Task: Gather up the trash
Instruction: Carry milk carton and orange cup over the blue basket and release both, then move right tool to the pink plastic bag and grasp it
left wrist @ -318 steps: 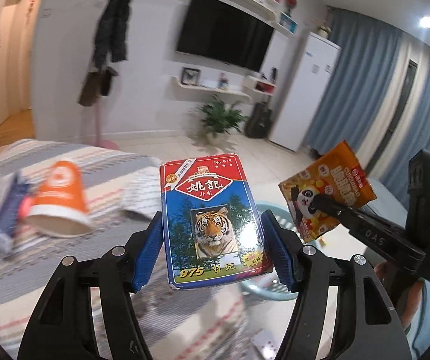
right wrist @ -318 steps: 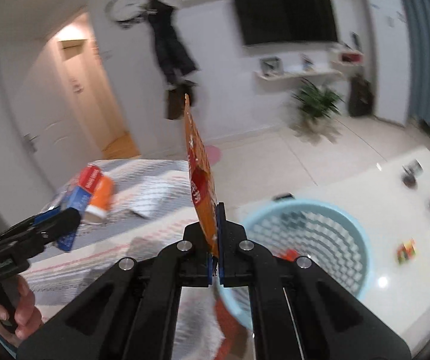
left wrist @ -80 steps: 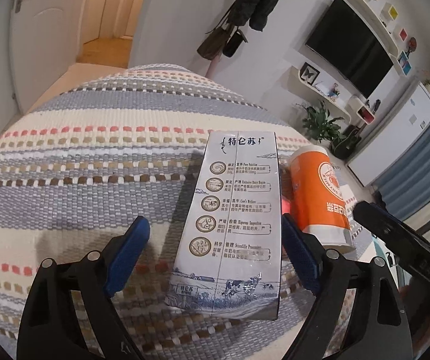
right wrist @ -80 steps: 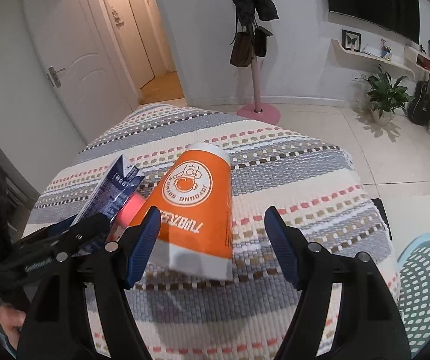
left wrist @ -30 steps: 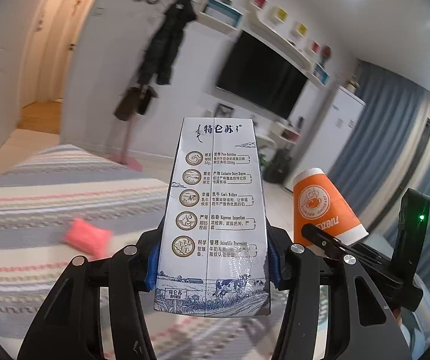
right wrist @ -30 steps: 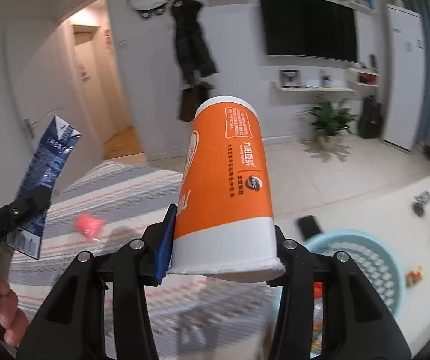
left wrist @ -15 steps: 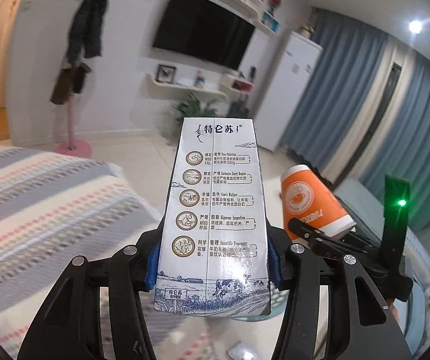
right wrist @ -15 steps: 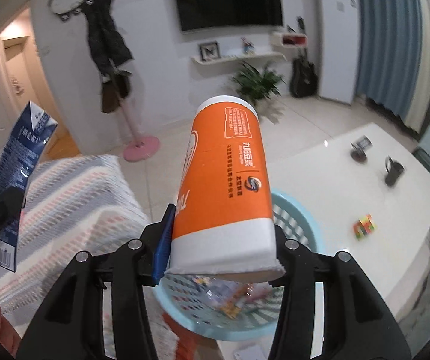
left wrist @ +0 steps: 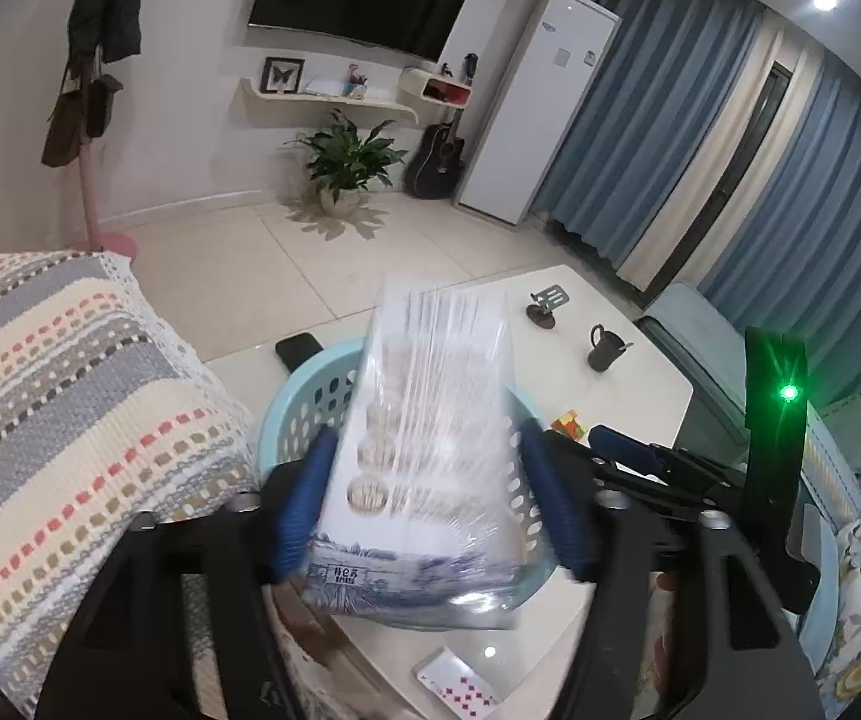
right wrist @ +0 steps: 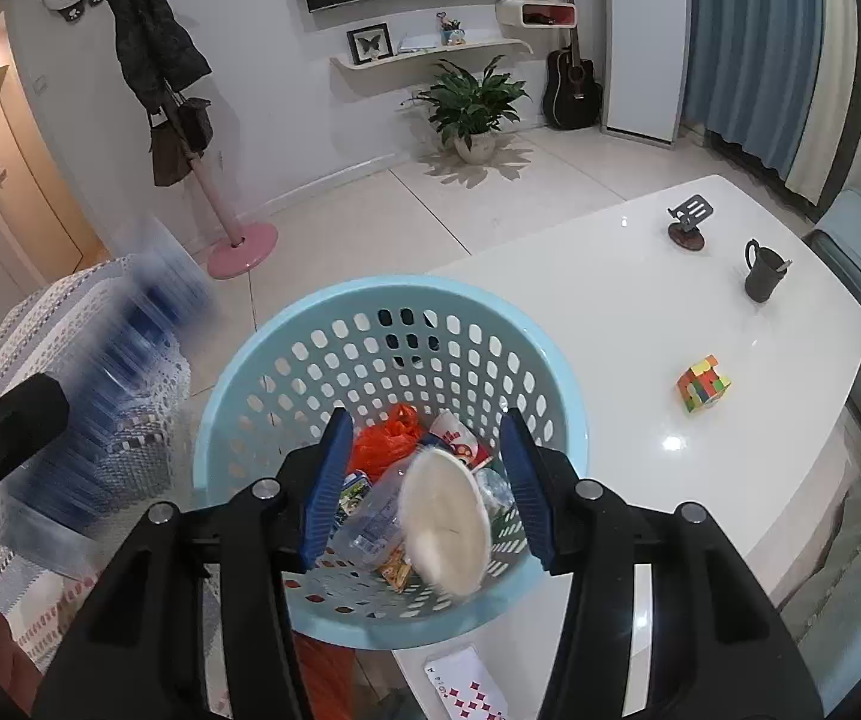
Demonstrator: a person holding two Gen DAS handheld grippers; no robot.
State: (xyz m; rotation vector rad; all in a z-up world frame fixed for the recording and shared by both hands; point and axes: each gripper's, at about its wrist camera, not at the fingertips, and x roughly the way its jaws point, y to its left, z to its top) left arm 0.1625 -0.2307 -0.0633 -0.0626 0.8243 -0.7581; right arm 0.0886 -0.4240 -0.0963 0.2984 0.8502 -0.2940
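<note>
My left gripper [left wrist: 430,498] is open above the light blue basket [left wrist: 292,402]. The white milk carton [left wrist: 430,450] is motion-blurred between the spread blue pads, falling free. My right gripper [right wrist: 424,483] is open over the same basket [right wrist: 250,384]. The orange cup [right wrist: 445,531] shows its white round end, dropping into the basket among wrappers, an orange bag [right wrist: 388,438] and a clear bottle. The blurred carton [right wrist: 124,372] and left gripper's finger [right wrist: 7,414] appear at the left in the right wrist view.
The basket stands on a white table [right wrist: 640,324] with a puzzle cube [right wrist: 703,384], a dark mug [right wrist: 760,276], a small stand [right wrist: 688,222] and a playing card [right wrist: 469,687]. A striped woven blanket [left wrist: 70,396] lies to the left. A phone [left wrist: 300,350] lies behind the basket.
Both grippers have opened over the basket. The milk carton and the orange cup have left the pads and are falling into the basket.
</note>
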